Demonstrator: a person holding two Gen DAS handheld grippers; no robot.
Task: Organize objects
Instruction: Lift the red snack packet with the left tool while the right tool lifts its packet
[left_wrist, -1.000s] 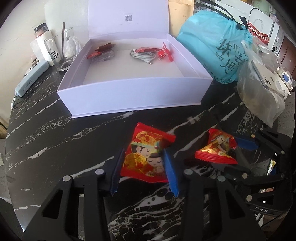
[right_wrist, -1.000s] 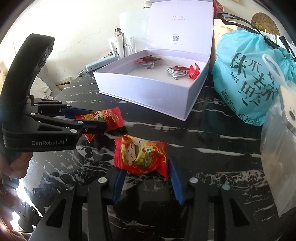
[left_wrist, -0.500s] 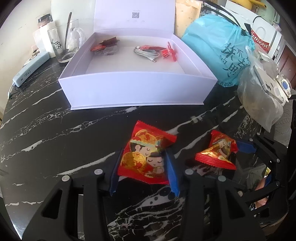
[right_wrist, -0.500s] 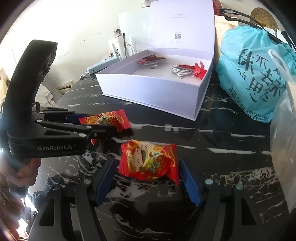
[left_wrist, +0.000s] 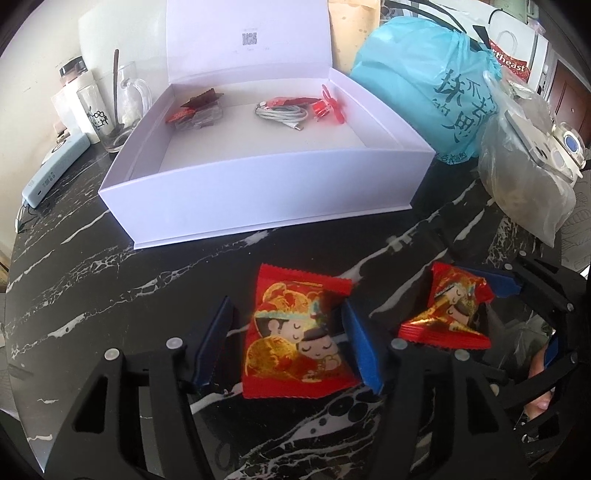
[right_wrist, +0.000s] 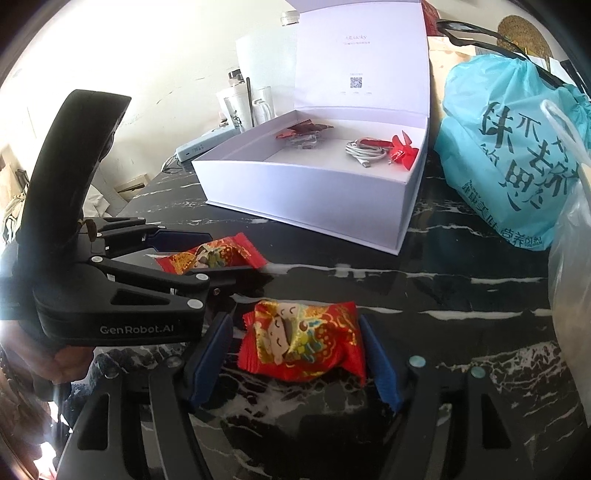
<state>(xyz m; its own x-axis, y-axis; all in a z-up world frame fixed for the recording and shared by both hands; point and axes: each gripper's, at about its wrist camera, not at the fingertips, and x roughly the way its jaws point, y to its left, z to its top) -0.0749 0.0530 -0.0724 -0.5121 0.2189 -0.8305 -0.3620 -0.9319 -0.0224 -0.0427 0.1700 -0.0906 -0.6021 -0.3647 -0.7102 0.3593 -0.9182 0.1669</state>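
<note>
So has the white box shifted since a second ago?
No. The white box keeps its place between the blue bag and the glass mug.

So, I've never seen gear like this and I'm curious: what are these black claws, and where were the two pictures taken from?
They are two handheld grippers, each carried by a person, with a camera looking along its fingers. One picture comes from the left gripper, the other from the right gripper. On the black marble table stand an open white box holding a cable, and a blue bag. A red packet lies between the left jaws, which are opening. A second red packet lies between the open right jaws. Neither is gripped.
</note>
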